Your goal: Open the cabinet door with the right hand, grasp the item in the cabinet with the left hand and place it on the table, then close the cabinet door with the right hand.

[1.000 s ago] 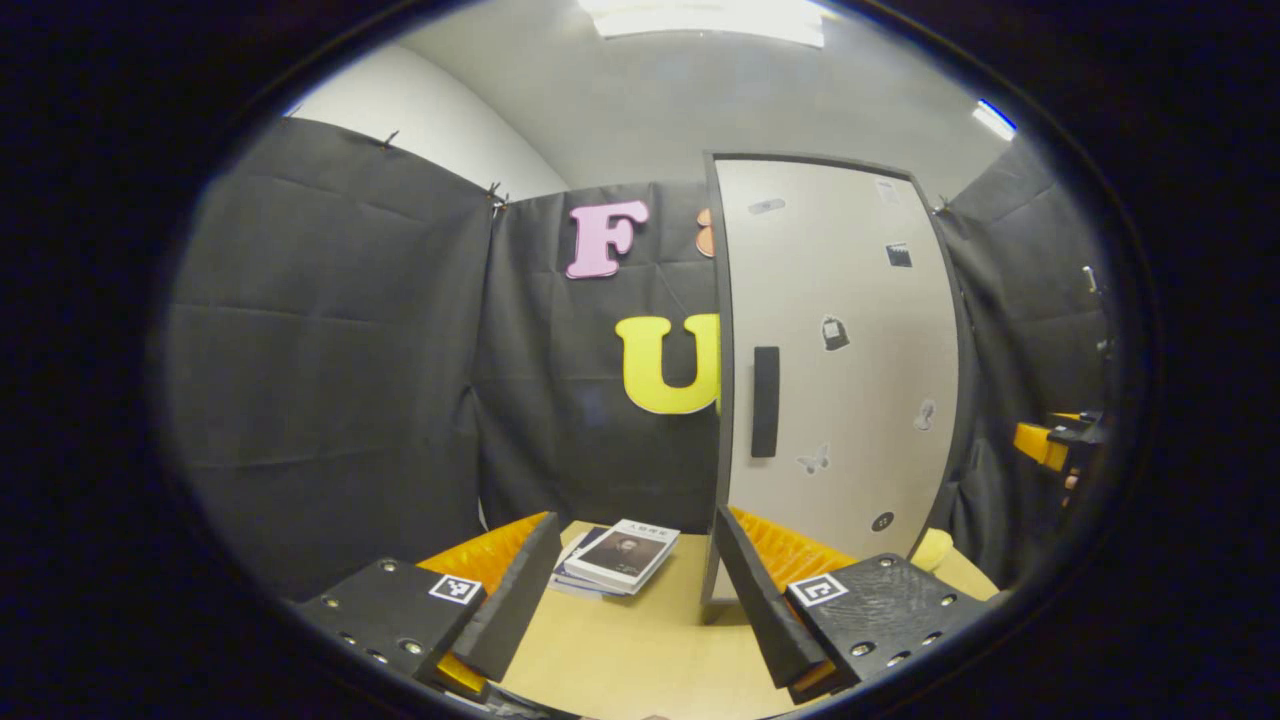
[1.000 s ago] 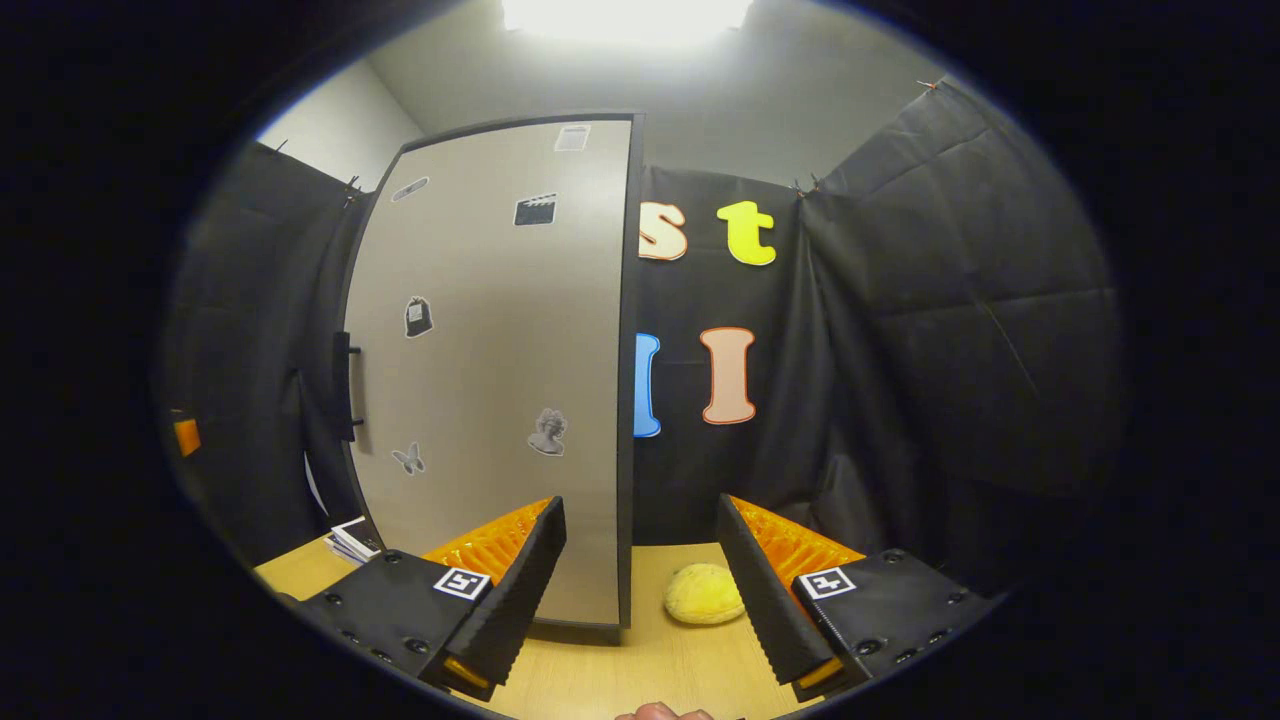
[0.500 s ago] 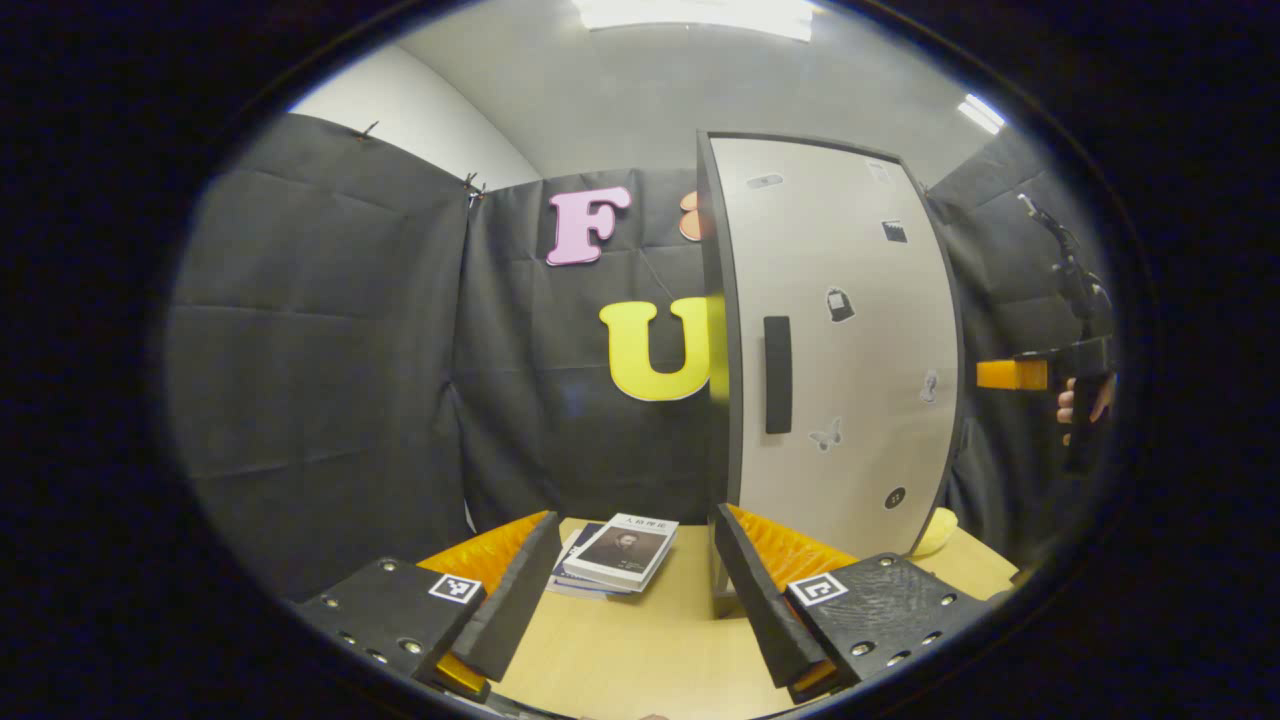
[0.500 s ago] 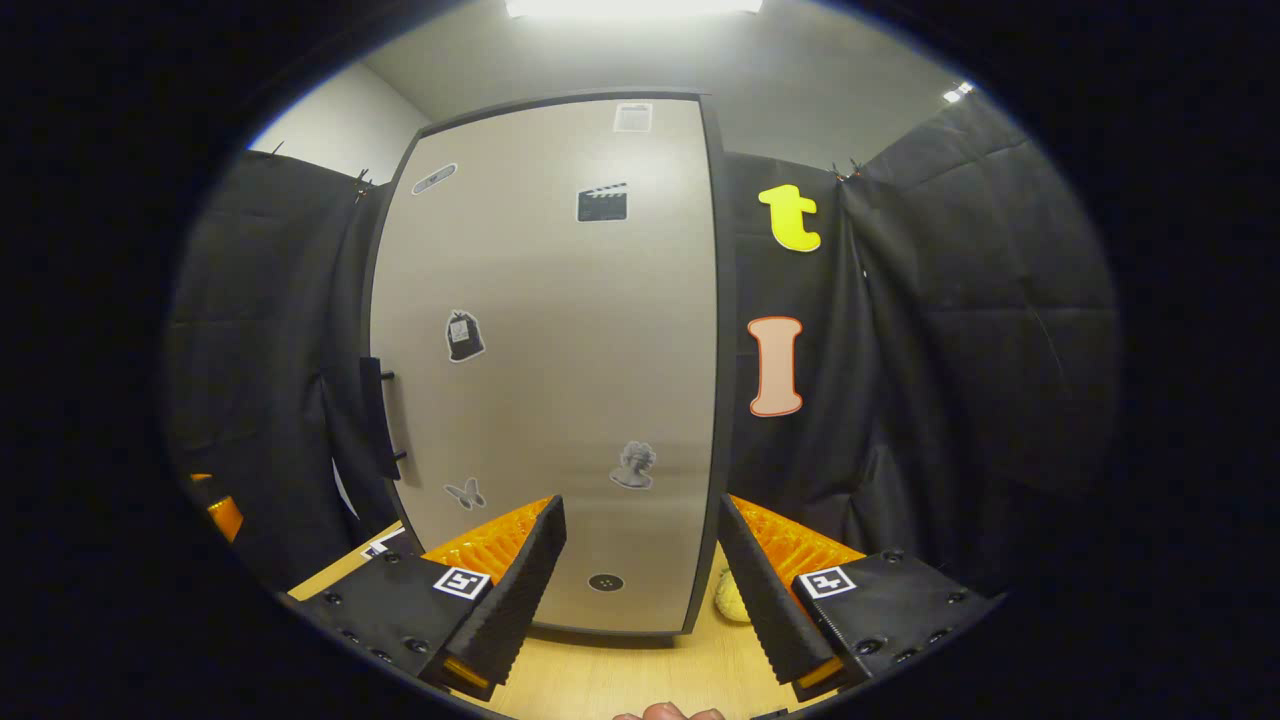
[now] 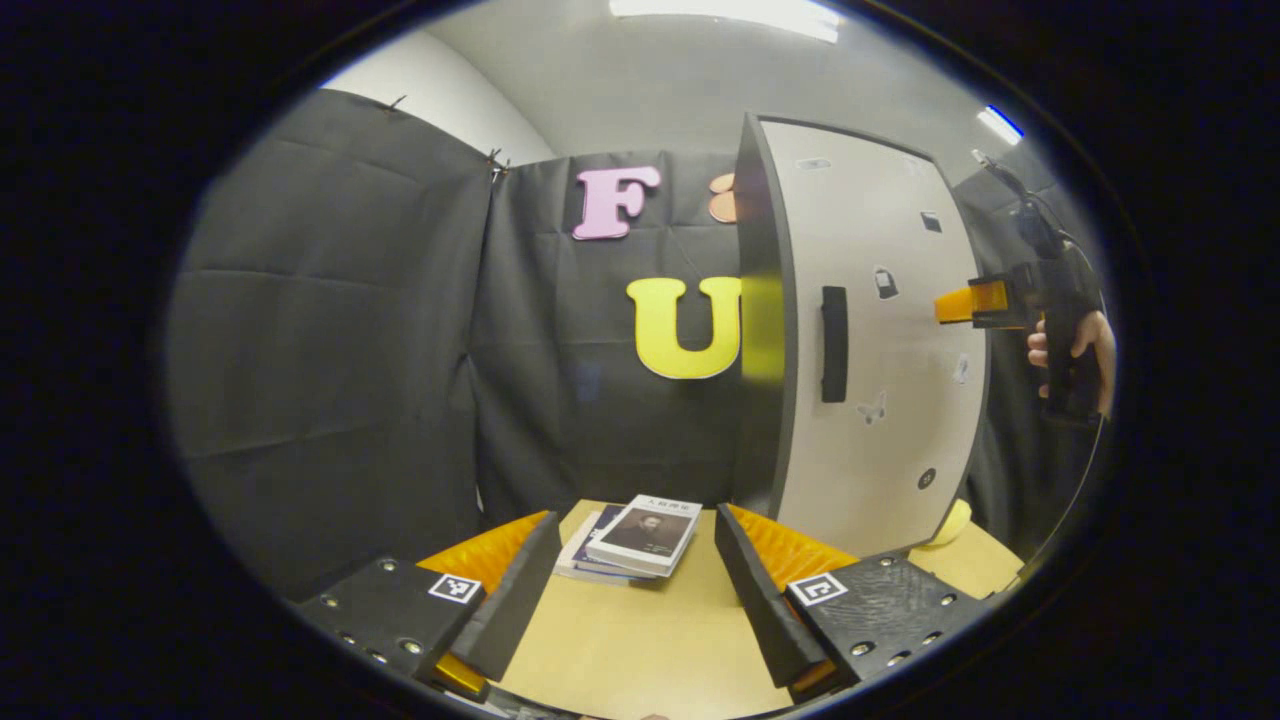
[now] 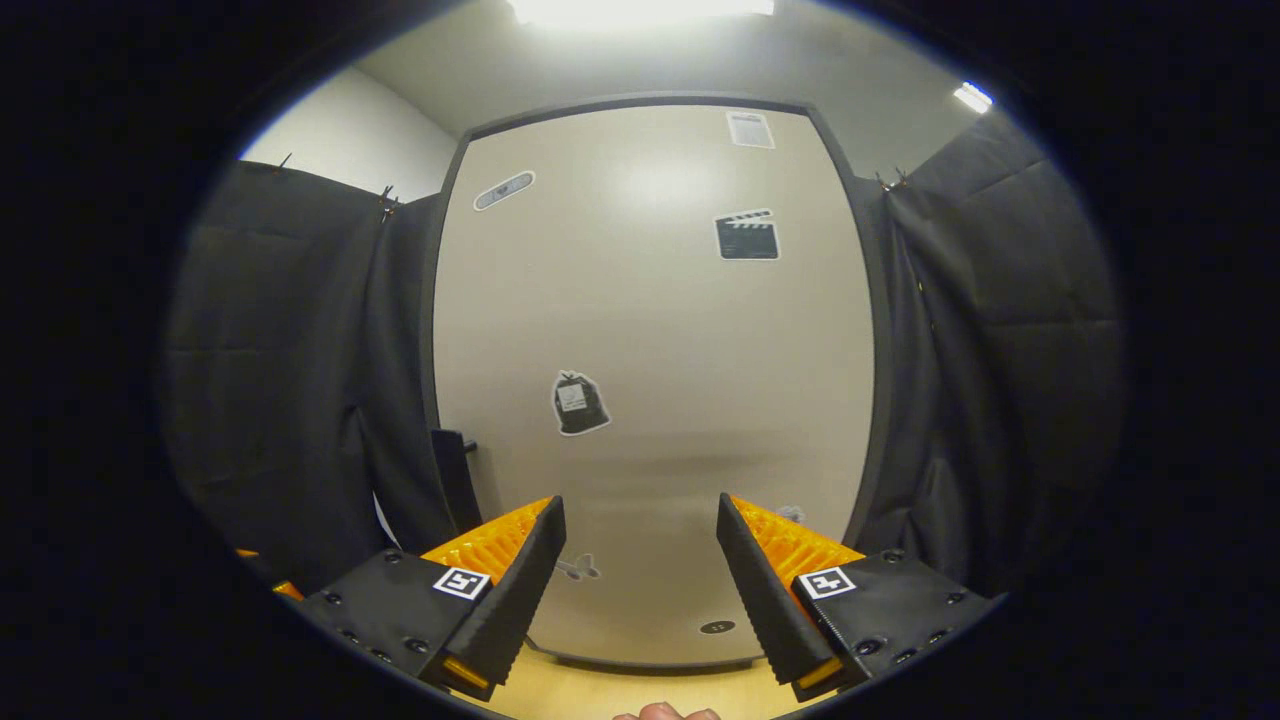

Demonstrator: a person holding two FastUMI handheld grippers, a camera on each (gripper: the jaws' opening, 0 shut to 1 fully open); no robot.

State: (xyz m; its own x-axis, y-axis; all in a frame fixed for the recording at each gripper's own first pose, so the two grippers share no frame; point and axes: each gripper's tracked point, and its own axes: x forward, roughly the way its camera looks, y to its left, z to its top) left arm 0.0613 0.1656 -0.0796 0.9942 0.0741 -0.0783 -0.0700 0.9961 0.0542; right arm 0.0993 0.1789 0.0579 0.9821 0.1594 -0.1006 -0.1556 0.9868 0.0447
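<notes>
Left gripper view: my left claw [image 5: 637, 580] is spread wide over the table [image 5: 640, 650], gripping nothing. Cabinet door [image 5: 880, 340] stands upright at right of frame, long axis vertical, its handle [image 5: 834, 343] likewise vertical. A stack of books [image 5: 640, 537] lies at lower centre. Right gripper view: my right claw [image 6: 640, 575] gapes empty, facing the door [image 6: 650, 380] at centre frame; handle [image 6: 455, 480] at its lower left edge.

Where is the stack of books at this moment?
In the left gripper view, the stack of books lies on the wooden table, just left of the cabinet door's bottom edge and beyond the left gripper.
</notes>
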